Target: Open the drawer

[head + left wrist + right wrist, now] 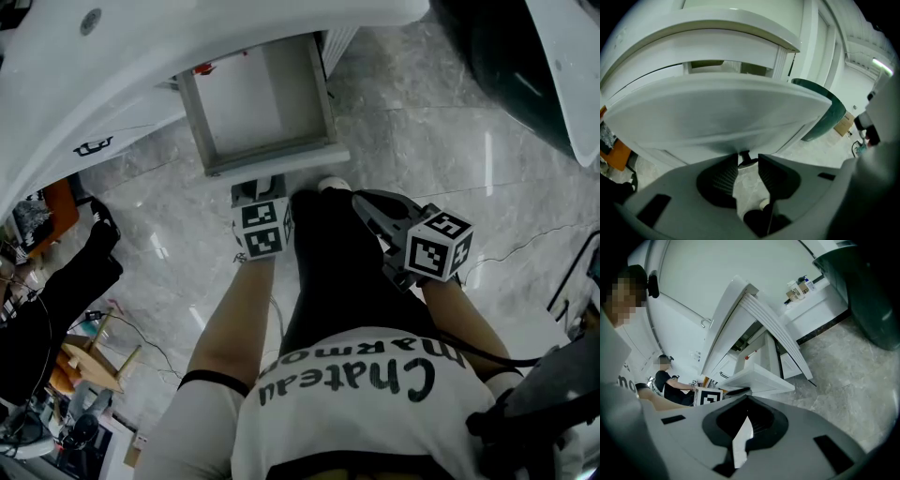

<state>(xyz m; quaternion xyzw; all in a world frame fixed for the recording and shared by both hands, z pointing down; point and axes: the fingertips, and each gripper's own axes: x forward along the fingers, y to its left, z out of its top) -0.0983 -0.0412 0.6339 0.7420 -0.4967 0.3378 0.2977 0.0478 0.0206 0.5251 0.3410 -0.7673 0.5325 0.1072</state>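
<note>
The white drawer (281,157) stands pulled out of the white cabinet (84,84), and its inside looks bare. My left gripper (263,187) reaches up under the drawer's front edge. In the left gripper view the drawer front (722,112) fills the picture, and its small dark handle (743,157) sits between the ribbed pads (727,178), which close on it. My left gripper (748,161) points at the underside of the front panel. My right gripper (371,202) hangs to the right over the floor, apart from the drawer. Its jaws (746,416) meet with nothing between them.
A dark green tub (525,66) stands at the upper right on the marble floor (422,141). A seated person in black (56,300), a wooden stool (89,361) and cables lie at the left. My own black trouser leg (333,272) and a shoe are below the drawer. Bottles (799,287) stand on a far counter.
</note>
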